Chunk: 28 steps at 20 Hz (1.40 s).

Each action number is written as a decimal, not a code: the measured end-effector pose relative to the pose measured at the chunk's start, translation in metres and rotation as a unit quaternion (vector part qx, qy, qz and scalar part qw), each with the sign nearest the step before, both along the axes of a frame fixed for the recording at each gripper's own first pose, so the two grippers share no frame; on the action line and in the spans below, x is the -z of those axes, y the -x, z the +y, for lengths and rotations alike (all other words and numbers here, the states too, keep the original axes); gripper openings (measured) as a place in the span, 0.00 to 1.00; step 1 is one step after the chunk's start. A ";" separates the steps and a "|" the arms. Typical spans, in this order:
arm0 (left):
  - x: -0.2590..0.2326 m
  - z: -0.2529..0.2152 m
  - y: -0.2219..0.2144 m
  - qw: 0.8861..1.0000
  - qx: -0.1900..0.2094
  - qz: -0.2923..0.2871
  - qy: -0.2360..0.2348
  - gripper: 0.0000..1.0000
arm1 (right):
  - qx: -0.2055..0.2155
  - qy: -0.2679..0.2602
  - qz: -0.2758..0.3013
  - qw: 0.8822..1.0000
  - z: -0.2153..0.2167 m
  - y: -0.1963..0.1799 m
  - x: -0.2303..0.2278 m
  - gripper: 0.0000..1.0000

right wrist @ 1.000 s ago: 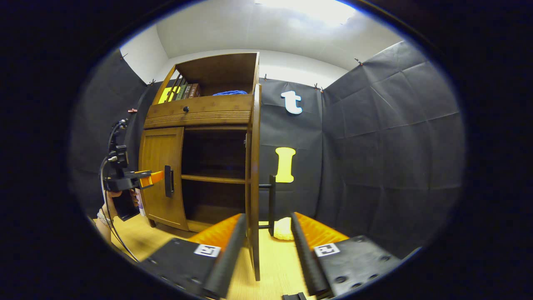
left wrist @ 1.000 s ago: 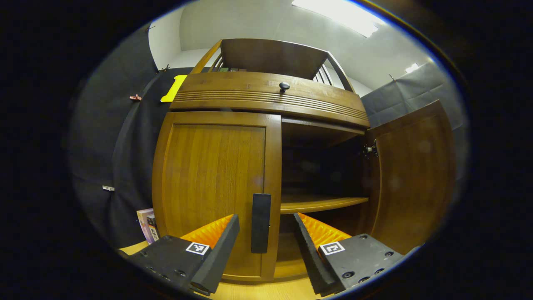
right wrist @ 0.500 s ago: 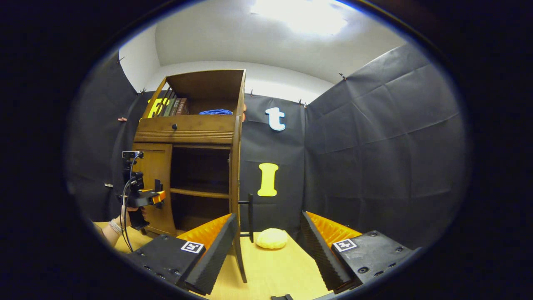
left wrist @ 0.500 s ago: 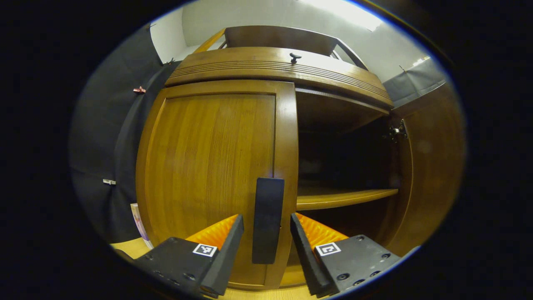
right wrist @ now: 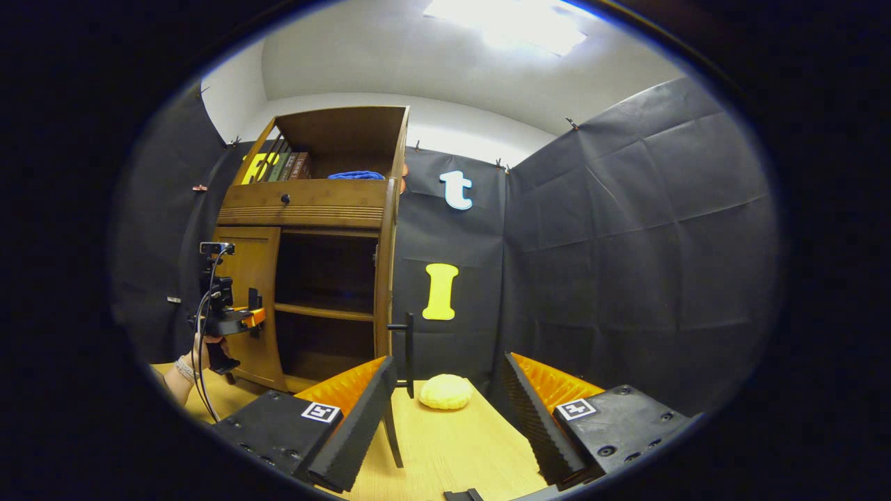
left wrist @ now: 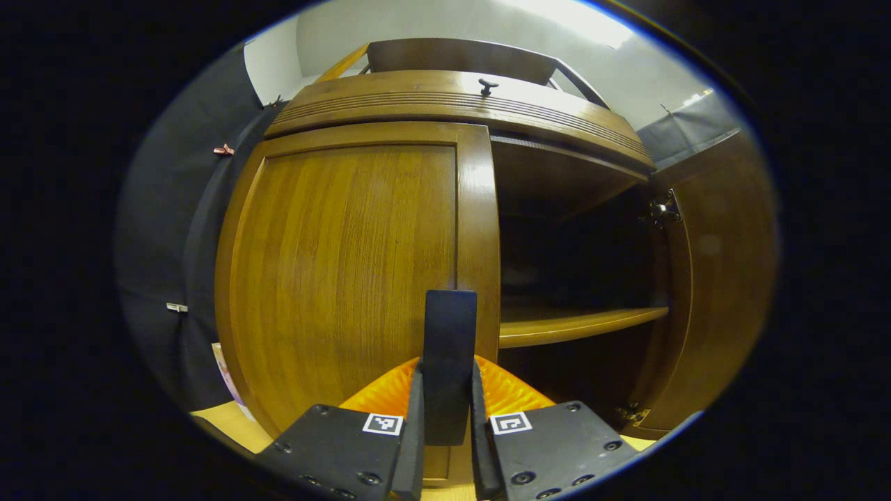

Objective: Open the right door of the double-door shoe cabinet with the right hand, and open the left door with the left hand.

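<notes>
The wooden shoe cabinet (right wrist: pixel 313 202) stands on a pale wood floor. In the left gripper view its left door (left wrist: pixel 348 264) is closed, and my left gripper (left wrist: pixel 447 372) is shut on that door's black vertical handle (left wrist: pixel 450 323). The right door (left wrist: pixel 710 278) stands swung wide open, baring a shelf (left wrist: pixel 578 323). In the right gripper view the open right door (right wrist: pixel 383 278) shows edge-on with its black handle (right wrist: pixel 408 348). My right gripper (right wrist: pixel 449 369) is open, holding nothing, a little back from that door. The left gripper (right wrist: pixel 233 319) shows at the left door (right wrist: pixel 254 299), held by a hand (right wrist: pixel 188 365).
A pale yellow round object (right wrist: pixel 445 391) lies on the floor beyond the right door. Books (right wrist: pixel 282 167) and a blue cloth (right wrist: pixel 356 175) sit on the cabinet's top shelf. A drawer with a small knob (left wrist: pixel 487 87) runs above the doors. Black cloth walls enclose the booth.
My left gripper moved in around the left door's handle and shut on it. My right gripper drew back from the open right door and stayed open.
</notes>
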<state>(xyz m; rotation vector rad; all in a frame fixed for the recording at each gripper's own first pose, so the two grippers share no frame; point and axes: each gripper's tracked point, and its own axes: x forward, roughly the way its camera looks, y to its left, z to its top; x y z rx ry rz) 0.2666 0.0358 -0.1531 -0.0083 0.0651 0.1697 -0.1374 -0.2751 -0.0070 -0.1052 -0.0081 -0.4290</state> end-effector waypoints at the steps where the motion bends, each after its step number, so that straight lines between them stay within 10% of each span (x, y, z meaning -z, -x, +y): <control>1: 0.000 0.000 0.001 1.000 0.005 0.003 -0.002 0.31 | 0.000 0.000 0.002 1.000 0.001 0.000 0.001 0.94; 28: -0.027 0.007 0.132 0.990 0.137 -0.002 0.026 0.28 | -0.091 0.020 0.028 0.995 0.101 -0.030 0.012 0.97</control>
